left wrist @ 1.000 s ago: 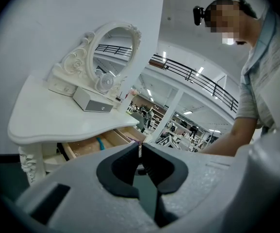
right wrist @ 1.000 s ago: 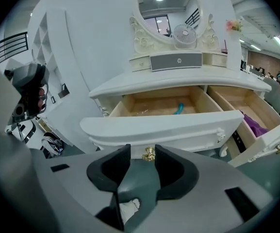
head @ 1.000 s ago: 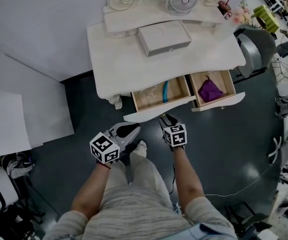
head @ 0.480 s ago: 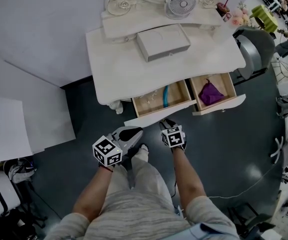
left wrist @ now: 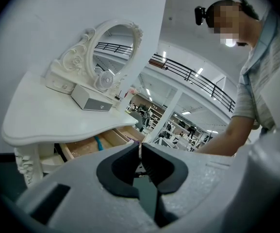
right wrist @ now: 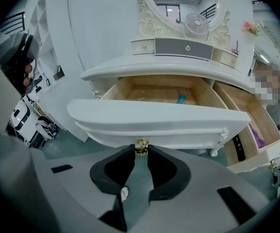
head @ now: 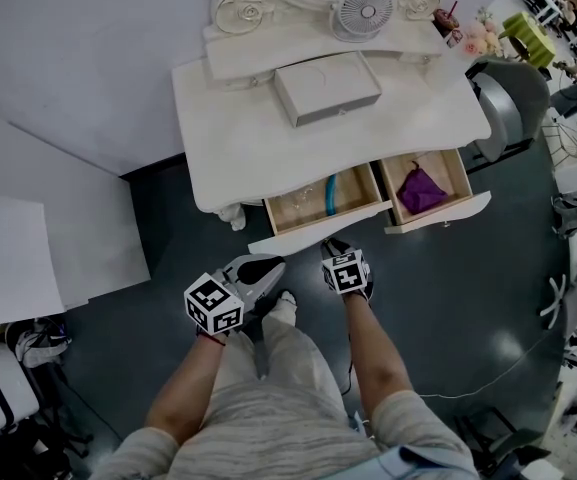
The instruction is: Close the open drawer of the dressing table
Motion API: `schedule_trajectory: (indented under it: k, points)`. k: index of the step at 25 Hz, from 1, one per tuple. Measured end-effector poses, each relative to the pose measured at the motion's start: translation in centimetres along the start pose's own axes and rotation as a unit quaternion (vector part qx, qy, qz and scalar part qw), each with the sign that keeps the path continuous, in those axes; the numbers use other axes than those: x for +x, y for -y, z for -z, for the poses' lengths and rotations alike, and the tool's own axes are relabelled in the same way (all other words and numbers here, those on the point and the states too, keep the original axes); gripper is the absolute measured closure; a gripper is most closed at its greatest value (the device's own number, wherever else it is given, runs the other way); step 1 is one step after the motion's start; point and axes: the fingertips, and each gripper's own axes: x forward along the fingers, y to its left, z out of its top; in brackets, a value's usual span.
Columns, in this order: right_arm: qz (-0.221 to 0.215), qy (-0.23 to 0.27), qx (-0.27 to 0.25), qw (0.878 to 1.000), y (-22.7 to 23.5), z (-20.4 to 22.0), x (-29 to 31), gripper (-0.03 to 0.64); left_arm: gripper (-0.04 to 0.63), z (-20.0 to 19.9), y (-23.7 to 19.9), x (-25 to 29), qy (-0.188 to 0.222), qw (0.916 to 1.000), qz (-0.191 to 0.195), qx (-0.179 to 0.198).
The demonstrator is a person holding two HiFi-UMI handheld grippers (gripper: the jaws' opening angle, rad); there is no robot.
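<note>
The white dressing table (head: 248, 128) has two drawers pulled out. The left drawer (head: 308, 230) holds a blue object (head: 330, 190); its white front (right wrist: 159, 120) carries a small brass knob (right wrist: 140, 146). My right gripper (head: 330, 244) points down at that front, and its jaws are closing around the knob, whose sides touch both pads (right wrist: 130, 152). The right drawer (head: 438, 211) holds a purple cloth (head: 420, 188). My left gripper (head: 266, 265) hangs shut and empty above the person's knee, left of the right one, its tips (left wrist: 140, 147) pressed together.
A grey box (head: 326, 86) and a small fan (head: 361, 10) sit on the tabletop below the oval mirror. A grey chair (head: 508, 93) stands right of the table. White panels (head: 28, 238) lean at the left; a cable (head: 488, 368) runs over the dark floor.
My right gripper has edged up to the left drawer's front, reaching the knob. The left gripper has stayed where it was.
</note>
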Motion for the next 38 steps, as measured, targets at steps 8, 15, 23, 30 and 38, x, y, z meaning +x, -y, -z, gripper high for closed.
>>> schedule_trajectory:
  k: [8,15,23,30,38]
  points:
    - [0.006,-0.004,0.004,1.0,0.5,-2.1,1.2,0.548,0.566,-0.1,-1.1,-0.5,0.006,0.9999,-0.011,-0.005]
    - [0.008,-0.005,-0.001,1.0,0.7,-3.9,2.0,0.552,0.566,-0.4,-1.8,-0.9,0.012,0.9998,-0.016,-0.008]
    - [0.008,-0.001,0.005,1.0,1.5,-5.9,3.7,0.558,0.566,-0.8,-2.7,-0.9,0.016,0.9995,-0.022,-0.014]
    - [0.009,0.002,0.002,1.0,1.9,-7.7,4.9,0.56,0.566,-1.1,-3.2,-0.8,0.018,0.9994,-0.024,-0.017]
    - [0.015,0.009,-0.002,1.0,2.4,-9.6,5.9,0.56,0.568,-1.7,-4.0,-0.7,0.021,0.9992,-0.029,-0.016]
